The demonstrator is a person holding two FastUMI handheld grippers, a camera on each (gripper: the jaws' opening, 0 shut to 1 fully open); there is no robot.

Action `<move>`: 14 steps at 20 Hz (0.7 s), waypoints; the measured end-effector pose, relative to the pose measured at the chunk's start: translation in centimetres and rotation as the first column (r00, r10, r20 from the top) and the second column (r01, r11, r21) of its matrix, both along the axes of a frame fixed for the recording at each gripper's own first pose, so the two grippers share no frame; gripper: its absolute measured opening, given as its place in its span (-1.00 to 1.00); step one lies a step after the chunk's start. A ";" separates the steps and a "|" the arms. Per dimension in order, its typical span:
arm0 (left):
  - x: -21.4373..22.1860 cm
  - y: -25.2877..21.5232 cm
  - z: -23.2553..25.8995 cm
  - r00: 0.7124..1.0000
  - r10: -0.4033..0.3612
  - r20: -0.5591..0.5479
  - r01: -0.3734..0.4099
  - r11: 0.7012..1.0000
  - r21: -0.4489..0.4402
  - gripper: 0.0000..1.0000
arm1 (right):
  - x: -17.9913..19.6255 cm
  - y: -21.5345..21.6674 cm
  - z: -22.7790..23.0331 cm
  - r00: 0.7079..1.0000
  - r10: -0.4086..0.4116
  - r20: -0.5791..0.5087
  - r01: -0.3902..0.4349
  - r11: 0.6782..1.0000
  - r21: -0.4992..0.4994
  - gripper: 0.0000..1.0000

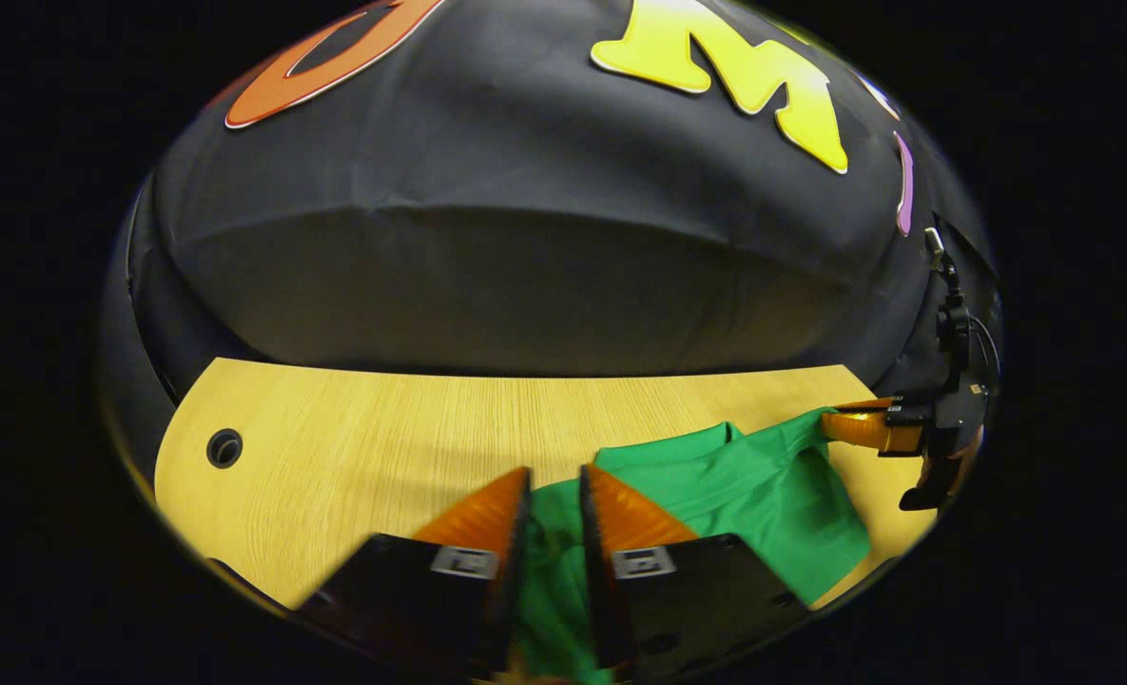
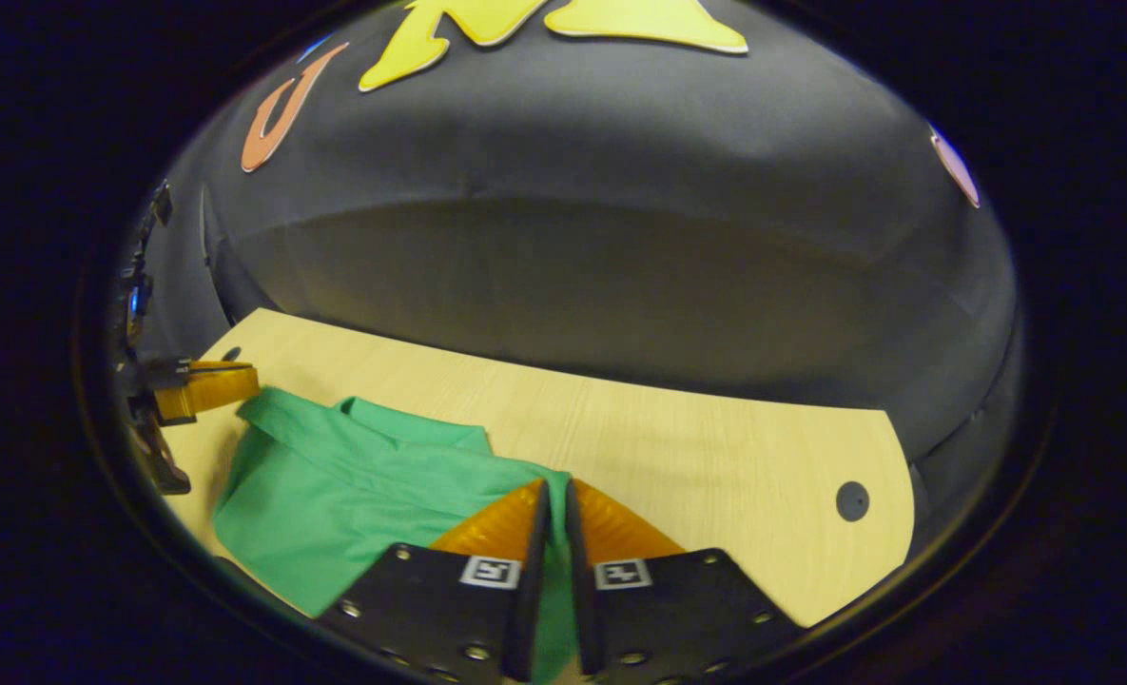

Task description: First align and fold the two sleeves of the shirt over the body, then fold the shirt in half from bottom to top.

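A green shirt [image 1: 772, 485] lies bunched on the light wooden table [image 1: 382, 447]. In the left gripper view my left gripper [image 1: 555, 473] is shut on a fold of the green cloth, which runs up between its two fingers. At the far right of that view, the right gripper [image 1: 858, 428] pinches another corner of the shirt. In the right gripper view my right gripper [image 2: 556, 487] is shut on the shirt [image 2: 335, 485], with cloth showing in the narrow gap. The left gripper [image 2: 216, 385] appears at the far left, at the shirt's other corner.
The table [image 2: 715, 457] ends at the black cloth wall behind it. A round cable hole [image 1: 224, 447] sits near the table's left end and another hole [image 2: 852, 499] near its right end. Bare wood lies on both sides of the shirt.
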State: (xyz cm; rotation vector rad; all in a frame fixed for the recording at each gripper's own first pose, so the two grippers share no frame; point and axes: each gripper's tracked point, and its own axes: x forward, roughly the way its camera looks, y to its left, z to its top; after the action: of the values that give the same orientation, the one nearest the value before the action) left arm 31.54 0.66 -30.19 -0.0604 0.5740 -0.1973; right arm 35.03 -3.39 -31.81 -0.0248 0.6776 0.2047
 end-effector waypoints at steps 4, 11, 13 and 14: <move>-0.8 0.7 1.6 0.998 0.057 0.028 -0.057 0.998 -0.009 0.72 | -0.5 -0.8 1.4 0.998 -0.050 0.036 0.050 0.999 0.009 0.97; -5.3 2.1 7.8 0.988 0.125 0.095 -0.124 0.992 -0.023 1.00 | -5.4 -0.1 7.3 0.990 -0.053 0.133 0.053 0.999 0.004 0.97; -7.7 2.6 10.4 0.981 0.139 0.133 -0.141 0.990 0.000 1.00 | -8.1 0.8 9.6 0.987 -0.037 0.158 0.035 0.999 0.017 0.97; -9.0 2.6 11.9 0.978 0.142 0.152 -0.144 0.990 0.004 1.00 | -9.6 1.2 10.9 0.984 -0.033 0.174 0.030 0.999 0.024 0.96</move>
State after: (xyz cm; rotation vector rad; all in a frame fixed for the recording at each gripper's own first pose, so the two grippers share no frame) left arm 22.57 3.23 -18.25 -0.0718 0.4180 -0.0565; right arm 25.46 -2.21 -20.95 -0.0112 0.5011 0.1769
